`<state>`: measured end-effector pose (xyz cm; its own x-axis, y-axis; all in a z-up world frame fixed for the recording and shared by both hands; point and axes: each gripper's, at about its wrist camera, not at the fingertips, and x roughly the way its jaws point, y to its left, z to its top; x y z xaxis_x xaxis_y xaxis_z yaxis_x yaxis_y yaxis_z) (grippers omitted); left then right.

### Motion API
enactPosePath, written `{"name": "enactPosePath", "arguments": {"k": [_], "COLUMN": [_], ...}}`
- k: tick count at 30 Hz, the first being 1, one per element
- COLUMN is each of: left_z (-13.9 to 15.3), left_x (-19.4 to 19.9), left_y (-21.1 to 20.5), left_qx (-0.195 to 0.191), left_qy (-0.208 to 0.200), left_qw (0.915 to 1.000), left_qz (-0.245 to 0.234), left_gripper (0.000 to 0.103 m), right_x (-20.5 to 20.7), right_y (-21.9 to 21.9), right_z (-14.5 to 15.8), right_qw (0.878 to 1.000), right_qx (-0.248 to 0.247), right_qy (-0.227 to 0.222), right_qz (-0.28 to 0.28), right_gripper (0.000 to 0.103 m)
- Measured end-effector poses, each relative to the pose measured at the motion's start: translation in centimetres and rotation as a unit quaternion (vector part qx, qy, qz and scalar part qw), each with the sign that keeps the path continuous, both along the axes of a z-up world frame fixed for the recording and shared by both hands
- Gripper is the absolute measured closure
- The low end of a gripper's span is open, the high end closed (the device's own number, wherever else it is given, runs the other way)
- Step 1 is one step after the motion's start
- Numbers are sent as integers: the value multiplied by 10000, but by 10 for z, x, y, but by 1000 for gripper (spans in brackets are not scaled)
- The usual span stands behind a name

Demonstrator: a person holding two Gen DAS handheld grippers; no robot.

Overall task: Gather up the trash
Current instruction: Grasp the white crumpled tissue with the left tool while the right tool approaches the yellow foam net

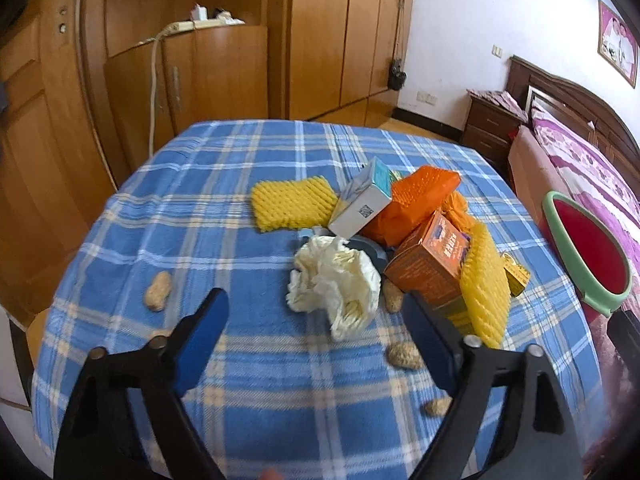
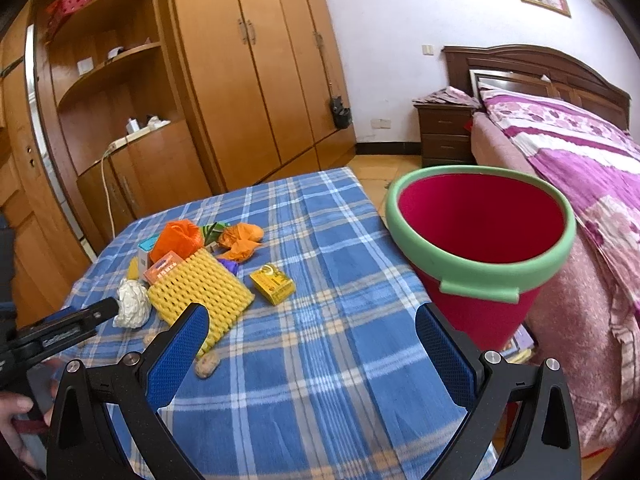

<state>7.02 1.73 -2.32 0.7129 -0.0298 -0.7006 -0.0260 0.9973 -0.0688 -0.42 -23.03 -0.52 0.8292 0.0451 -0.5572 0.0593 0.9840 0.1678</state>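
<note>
A crumpled white tissue (image 1: pixel 336 280) (image 2: pixel 132 306) lies at the near edge of a trash pile on the blue plaid table (image 1: pixel 240 160). My left gripper (image 1: pixel 316 296) is open, its fingers on either side of the tissue and clear of it. The pile holds two yellow foam nets (image 1: pixel 292 204) (image 1: pixel 484 292), an orange box (image 1: pixel 428 264), a white and teal box (image 1: pixel 362 204) and an orange bag (image 1: pixel 416 200). Several peanuts (image 1: pixel 158 291) (image 1: pixel 404 356) lie loose. My right gripper (image 2: pixel 312 312) hangs open over bare cloth, left of the red bucket with a green rim (image 2: pixel 472 268) (image 1: pixel 568 252).
A small yellow box (image 2: pixel 273 283) sits between the pile and the bucket. A bed (image 2: pixel 580 160) with a pink cover runs along the right, behind the bucket. A wooden wardrobe (image 2: pixel 248 80) and a nightstand (image 2: pixel 444 136) stand beyond the table. A person's hand (image 2: pixel 12 412) holds the left tool.
</note>
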Motion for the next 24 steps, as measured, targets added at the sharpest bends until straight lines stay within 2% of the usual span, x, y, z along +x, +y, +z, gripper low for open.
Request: {"name": "enactPosePath", "arguments": {"k": [5, 13, 17, 21, 24], "left_z": [-10, -25, -25, -23, -20], "left_x": [20, 36, 38, 37, 34], "left_y": [-4, 1, 2, 5, 6], "left_qx": [-71, -290, -334, -438, -430], "left_qy": [212, 590, 559, 522, 455], "left_qw": [9997, 9977, 9976, 9971, 9972], "left_qz": [-90, -176, -254, -349, -398], "left_gripper": [24, 51, 58, 72, 77], "right_x": [15, 31, 37, 41, 42], "right_y": [3, 8, 13, 21, 29], "right_z": [-5, -12, -14, -17, -16], "right_qw": [9997, 9982, 9976, 9967, 9963], "right_qx": [111, 219, 174, 101, 13], "right_qy": [166, 502, 616, 746, 781], "right_qz": [149, 252, 253, 308, 367], "right_gripper": [1, 1, 1, 1, 1]}}
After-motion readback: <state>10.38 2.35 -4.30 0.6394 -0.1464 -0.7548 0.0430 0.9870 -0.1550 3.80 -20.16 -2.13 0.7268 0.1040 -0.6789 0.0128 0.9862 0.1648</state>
